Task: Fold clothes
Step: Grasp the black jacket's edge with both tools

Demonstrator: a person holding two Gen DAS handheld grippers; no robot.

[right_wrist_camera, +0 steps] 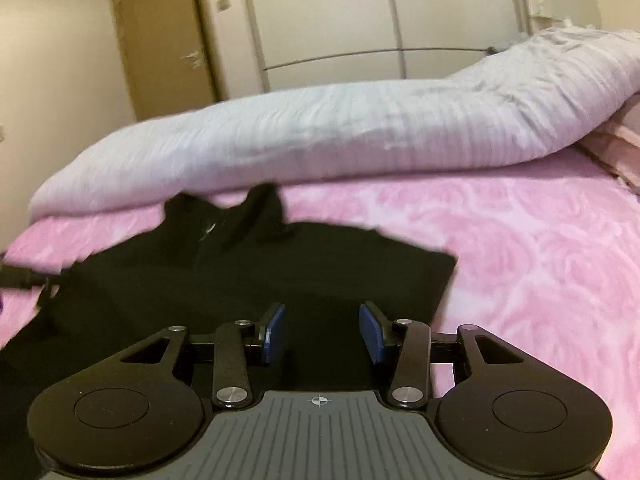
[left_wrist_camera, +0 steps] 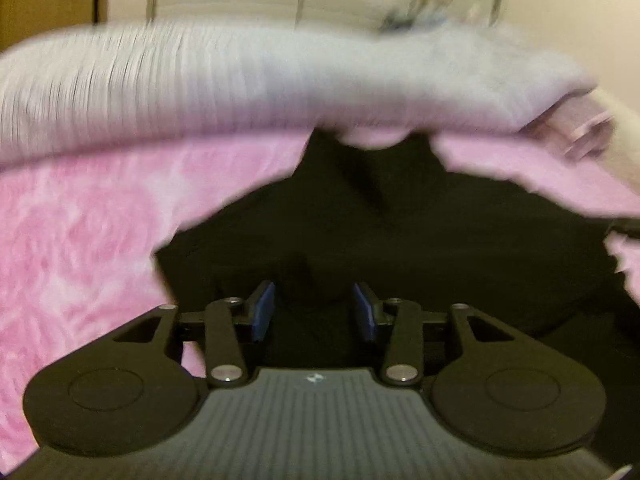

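A black garment (left_wrist_camera: 380, 232) lies spread on a pink fleece bedcover (left_wrist_camera: 80, 240). In the left wrist view my left gripper (left_wrist_camera: 315, 310) hovers over its near part, blue pads (left_wrist_camera: 262, 308) apart, nothing between them. In the right wrist view the same black garment (right_wrist_camera: 248, 264) shows its collar end toward the far side, with a straight edge on the right. My right gripper (right_wrist_camera: 322, 334) stands open above the garment's near right portion, its blue pads (right_wrist_camera: 370, 332) wide apart. The left view is blurred.
A rolled pale lilac striped duvet (right_wrist_camera: 320, 140) lies along the far side of the pink bedcover (right_wrist_camera: 520, 260). Pink pillows (right_wrist_camera: 616, 148) sit at the right. Behind stand a cream wardrobe (right_wrist_camera: 328, 16) and a wooden door (right_wrist_camera: 160, 40). A dark object (right_wrist_camera: 20, 276) enters at the left edge.
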